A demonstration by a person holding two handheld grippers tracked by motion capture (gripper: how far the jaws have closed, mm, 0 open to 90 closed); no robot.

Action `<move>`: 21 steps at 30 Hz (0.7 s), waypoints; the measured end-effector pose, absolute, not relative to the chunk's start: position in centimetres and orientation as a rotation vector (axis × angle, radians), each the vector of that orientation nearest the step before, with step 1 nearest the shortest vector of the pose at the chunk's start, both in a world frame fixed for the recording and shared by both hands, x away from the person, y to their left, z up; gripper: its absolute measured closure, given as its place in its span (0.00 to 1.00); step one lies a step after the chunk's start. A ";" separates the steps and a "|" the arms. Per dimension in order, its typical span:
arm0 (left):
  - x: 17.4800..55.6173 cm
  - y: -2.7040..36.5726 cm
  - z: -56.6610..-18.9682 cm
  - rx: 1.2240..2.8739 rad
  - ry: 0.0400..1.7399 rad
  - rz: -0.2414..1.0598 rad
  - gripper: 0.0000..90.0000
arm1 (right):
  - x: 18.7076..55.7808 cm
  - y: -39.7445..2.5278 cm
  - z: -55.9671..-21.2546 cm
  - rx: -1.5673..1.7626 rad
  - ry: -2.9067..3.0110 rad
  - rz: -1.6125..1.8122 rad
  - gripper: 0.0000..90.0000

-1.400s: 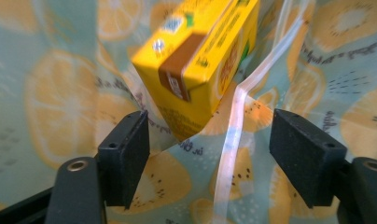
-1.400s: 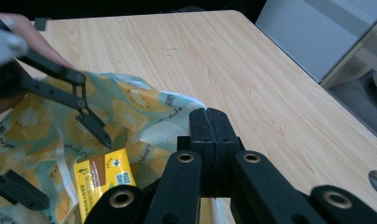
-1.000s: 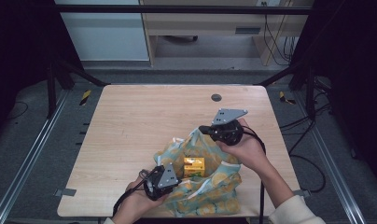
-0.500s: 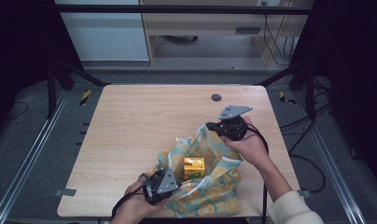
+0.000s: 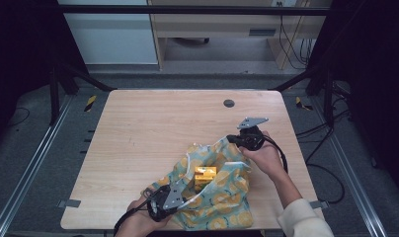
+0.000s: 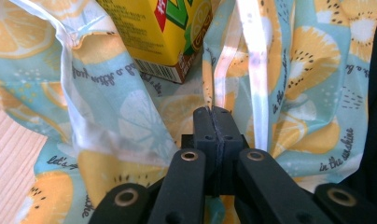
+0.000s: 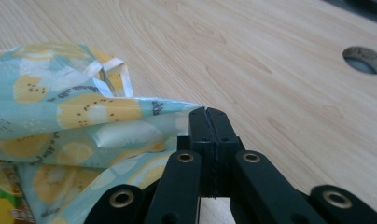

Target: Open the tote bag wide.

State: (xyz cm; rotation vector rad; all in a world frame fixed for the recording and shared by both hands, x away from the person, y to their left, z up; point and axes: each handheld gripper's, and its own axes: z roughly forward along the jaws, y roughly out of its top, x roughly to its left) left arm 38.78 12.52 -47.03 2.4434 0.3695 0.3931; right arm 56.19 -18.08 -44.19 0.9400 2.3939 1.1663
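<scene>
- High view: a lemon-print bag (image 5: 215,195) lies at the table's (image 5: 153,133) near edge, with a yellow carton (image 5: 205,177) inside.
- Left gripper (image 6: 212,112): jaws pressed together on the bag's near edge.
- Right gripper (image 7: 207,113): jaws clamped on the bag's far edge, just above the tabletop.

A bag (image 5: 215,197) is spread on the bench (image 5: 138,138) toward its 5 o'clock corner, and a carton (image 5: 205,176) is held inside it. The left gripper (image 5: 180,197) is found at the bag's 8 o'clock edge, the right gripper (image 5: 231,139) at its 1 o'clock edge.
</scene>
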 end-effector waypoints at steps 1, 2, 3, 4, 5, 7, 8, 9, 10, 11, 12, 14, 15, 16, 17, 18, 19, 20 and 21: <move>38.8 12.5 -47.2 2.448 0.370 0.388 1.00 | 56.3 -18.1 -44.9 0.946 2.403 1.152 1.00; 38.8 12.5 -47.2 2.448 0.370 0.388 1.00 | 56.3 -18.1 -44.9 0.946 2.403 1.152 1.00; 38.7 12.4 -47.4 2.453 0.368 0.388 1.00 | 56.3 -18.2 -45.5 0.956 2.417 1.126 1.00; 38.7 12.4 -47.4 2.453 0.368 0.388 1.00 | 56.3 -18.2 -45.5 0.956 2.417 1.126 1.00; 38.7 12.3 -47.5 2.455 0.368 0.390 1.00 | 56.4 -18.2 -45.7 0.959 2.418 1.120 1.00; 38.6 12.2 -47.6 2.462 0.365 0.384 1.00 | 56.5 -18.3 -46.4 0.963 2.430 1.096 1.00; 38.6 12.2 -47.6 2.462 0.365 0.384 1.00 | 56.5 -18.3 -46.4 0.963 2.430 1.096 1.00; 38.6 12.2 -47.7 2.461 0.369 0.386 1.00 | 56.5 -18.2 -46.7 0.969 2.438 1.078 1.00; 38.5 12.2 -47.7 2.461 0.370 0.386 1.00 | 56.5 -18.2 -46.9 0.963 2.442 1.068 1.00; 38.5 12.2 -47.8 2.467 0.368 0.382 1.00 | 56.5 -18.1 -47.2 0.974 2.445 1.063 1.00; 38.5 12.2 -47.9 2.468 0.368 0.380 1.00 | 56.5 -18.2 -47.4 0.973 2.450 1.055 1.00; 38.6 12.2 -47.9 2.470 0.368 0.376 1.00 | 56.5 -18.1 -47.6 0.974 2.453 1.047 1.00; 38.5 12.2 -48.0 2.464 0.376 0.373 1.00 | 56.5 -18.1 -47.8 0.981 2.454 1.045 1.00; 38.5 12.2 -48.0 2.464 0.381 0.374 1.00 | 56.6 -18.1 -47.9 0.979 2.456 1.036 1.00; 38.5 12.2 -48.0 2.465 0.381 0.374 1.00 | 56.6 -18.1 -48.2 0.982 2.459 1.028 1.00; 38.5 12.2 -48.1 2.466 0.381 0.374 1.00 | 56.6 -18.1 -48.2 0.982 2.459 1.028 1.00; 38.6 12.3 -48.1 2.472 0.378 0.373 1.00 | 56.7 -18.1 -48.3 0.988 2.464 1.016 1.00; 38.6 12.3 -48.1 2.472 0.378 0.373 1.00 | 56.7 -18.1 -48.3 0.988 2.464 1.016 1.00; 38.6 12.3 -48.1 2.472 0.380 0.368 1.00 | 56.7 -18.0 -48.4 0.988 2.466 1.007 1.00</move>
